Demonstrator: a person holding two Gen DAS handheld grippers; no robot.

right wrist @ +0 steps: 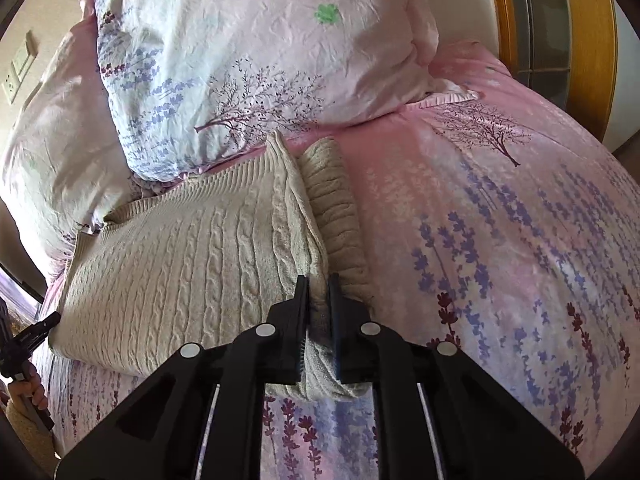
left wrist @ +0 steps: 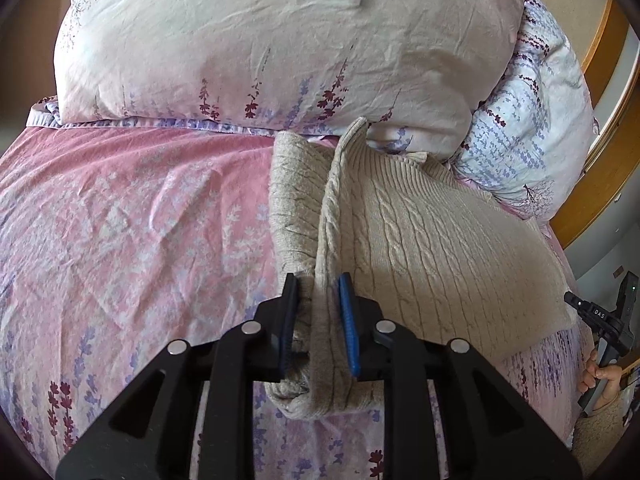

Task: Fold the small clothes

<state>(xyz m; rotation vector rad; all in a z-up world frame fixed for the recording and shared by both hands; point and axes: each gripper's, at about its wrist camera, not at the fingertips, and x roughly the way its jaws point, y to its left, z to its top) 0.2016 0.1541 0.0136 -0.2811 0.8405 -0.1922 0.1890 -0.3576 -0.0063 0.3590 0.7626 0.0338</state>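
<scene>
A beige cable-knit sweater (left wrist: 432,240) lies on the pink floral bed. My left gripper (left wrist: 318,288) is shut on its left edge, a raised fold with the sleeve (left wrist: 294,200) hanging beside it. In the right wrist view the same sweater (right wrist: 180,256) spreads to the left, and my right gripper (right wrist: 318,284) is shut on its right edge fold, next to the ribbed sleeve (right wrist: 332,196). Both edges are lifted a little off the bed. The other gripper shows at each view's edge (left wrist: 600,316) (right wrist: 28,340).
Two large floral pillows (left wrist: 260,48) (right wrist: 260,60) lie just behind the sweater. The pink bedspread (left wrist: 120,220) (right wrist: 500,240) extends to both sides. A wooden headboard (left wrist: 608,140) and a wooden-framed window (right wrist: 560,20) stand at the far edge.
</scene>
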